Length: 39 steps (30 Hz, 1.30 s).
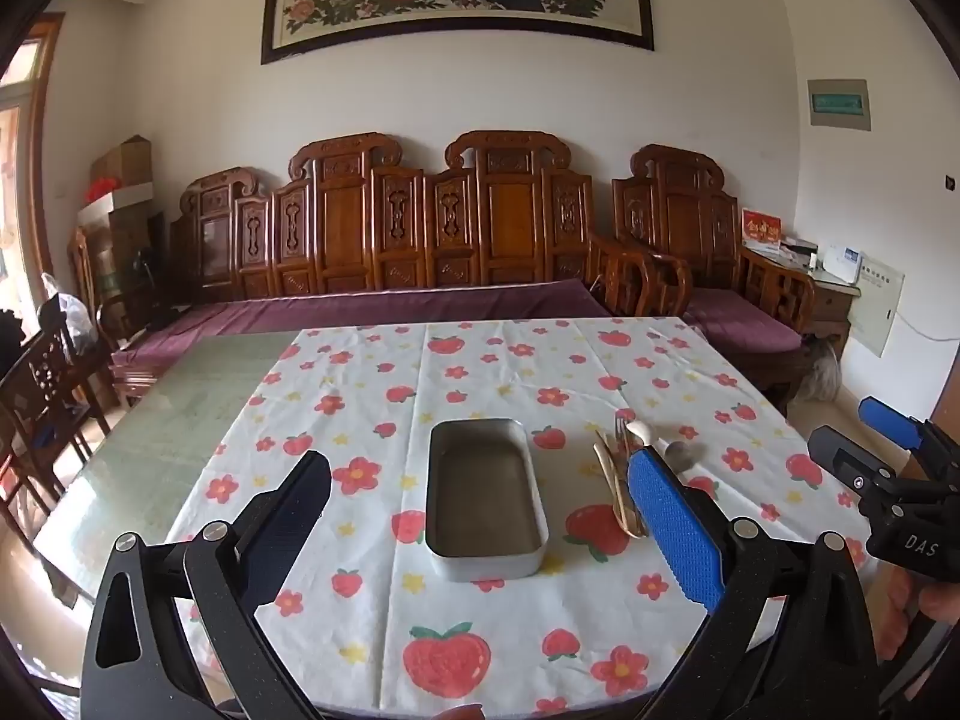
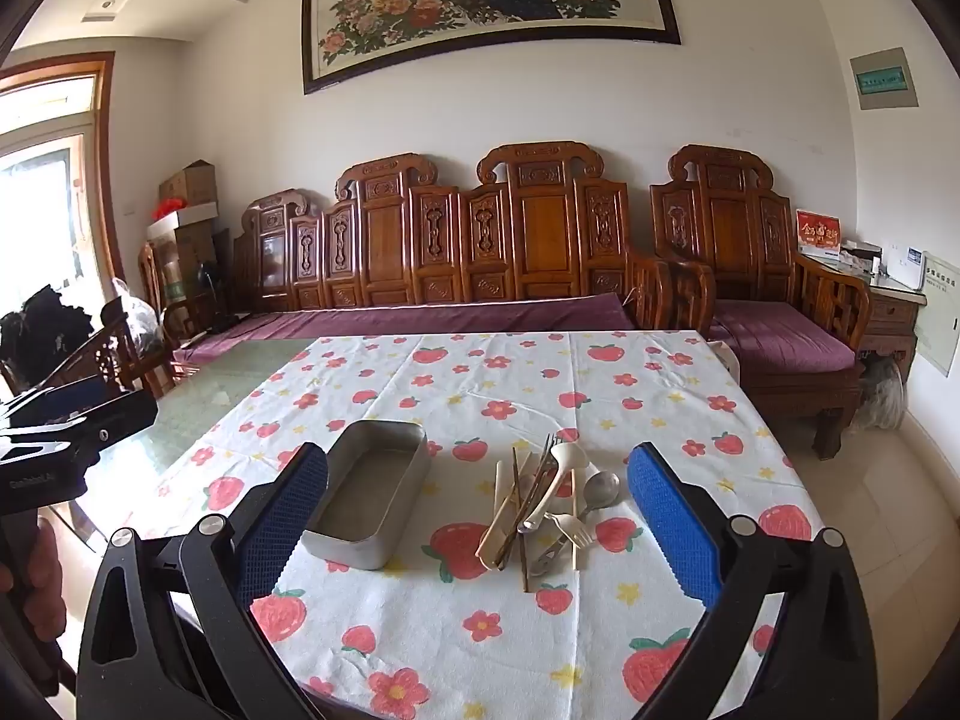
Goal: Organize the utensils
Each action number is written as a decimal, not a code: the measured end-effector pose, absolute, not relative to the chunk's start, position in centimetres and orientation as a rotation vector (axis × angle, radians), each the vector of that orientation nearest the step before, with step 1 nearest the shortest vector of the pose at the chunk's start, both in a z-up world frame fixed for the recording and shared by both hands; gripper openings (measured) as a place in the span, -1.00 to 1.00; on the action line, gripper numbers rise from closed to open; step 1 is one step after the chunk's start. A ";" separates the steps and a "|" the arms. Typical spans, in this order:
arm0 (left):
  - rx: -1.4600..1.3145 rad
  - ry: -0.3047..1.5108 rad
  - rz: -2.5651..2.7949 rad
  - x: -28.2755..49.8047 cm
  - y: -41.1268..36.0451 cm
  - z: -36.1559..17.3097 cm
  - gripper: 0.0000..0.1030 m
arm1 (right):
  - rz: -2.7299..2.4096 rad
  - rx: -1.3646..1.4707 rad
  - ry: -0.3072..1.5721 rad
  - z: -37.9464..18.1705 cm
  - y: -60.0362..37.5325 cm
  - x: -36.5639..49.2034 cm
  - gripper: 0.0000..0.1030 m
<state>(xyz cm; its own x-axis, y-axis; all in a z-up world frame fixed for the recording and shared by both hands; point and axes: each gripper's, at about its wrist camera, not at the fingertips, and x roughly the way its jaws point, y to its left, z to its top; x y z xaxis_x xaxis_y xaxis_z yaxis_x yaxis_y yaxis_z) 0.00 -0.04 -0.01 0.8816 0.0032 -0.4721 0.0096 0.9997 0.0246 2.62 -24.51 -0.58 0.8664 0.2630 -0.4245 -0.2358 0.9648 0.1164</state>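
Observation:
An empty metal box (image 1: 486, 501) lies on the strawberry tablecloth (image 1: 510, 360); it also shows in the right wrist view (image 2: 372, 489). A pile of utensils (image 2: 546, 510) with chopsticks, forks and spoons lies just right of the box; in the left wrist view the pile (image 1: 621, 480) is partly hidden behind my blue pad. My left gripper (image 1: 480, 516) is open and empty, held above the table with the box between its fingers. My right gripper (image 2: 477, 516) is open and empty, with the box and the pile between its fingers. Each gripper shows at the edge of the other's view.
The cloth (image 2: 540, 378) covers the right part of a glass-topped table (image 1: 180, 420). A carved wooden sofa (image 1: 420, 240) with purple cushions stands behind the far edge. Wooden chairs (image 1: 42, 396) stand at the left. A side cabinet (image 2: 888, 312) is at the far right.

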 end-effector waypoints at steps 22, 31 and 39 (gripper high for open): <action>0.019 0.477 -0.007 -0.6 -0.3 1.7 0.87 | 0.264 0.065 0.446 -0.3 -24.5 2.4 0.95; 0.015 0.470 -0.009 -0.6 -0.4 1.9 0.87 | 0.264 0.067 0.444 -0.3 -24.5 2.3 0.95; 0.014 0.467 -0.011 -0.8 -0.4 2.2 0.87 | 0.264 0.068 0.444 -0.4 -24.5 2.4 0.95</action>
